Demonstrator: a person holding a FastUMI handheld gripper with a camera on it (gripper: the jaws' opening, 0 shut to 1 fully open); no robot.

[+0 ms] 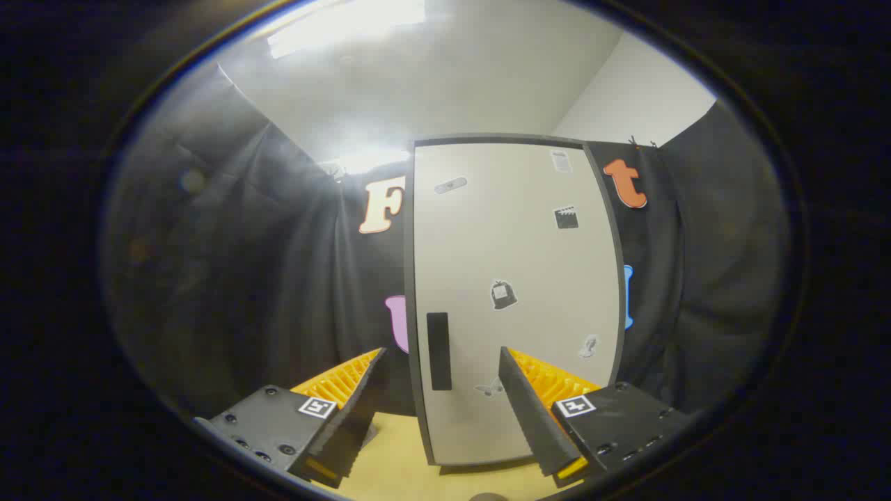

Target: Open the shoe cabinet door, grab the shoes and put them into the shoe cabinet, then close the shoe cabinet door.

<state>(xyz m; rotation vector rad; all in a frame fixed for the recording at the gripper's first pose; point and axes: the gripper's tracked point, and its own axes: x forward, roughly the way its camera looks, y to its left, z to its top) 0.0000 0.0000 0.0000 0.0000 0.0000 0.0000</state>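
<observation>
A tall shoe cabinet (515, 292) with a pale door in a dark frame stands upright on a wooden surface, just ahead of my fingers. The door looks closed and carries several small stickers. A dark vertical handle (438, 350) sits low near the door's left edge, between my two fingers and a little beyond them. My gripper (440, 369) is open, nothing between its fingers. The left finger (348, 410) is off the cabinet's left side; the right finger (532, 410) lies in front of the door's lower part.
The light wooden table top (397, 459) shows under the fingers and the cabinet's foot. Black cloth walls hang behind and on both sides. Bright ceiling light glares above the cabinet's left.
</observation>
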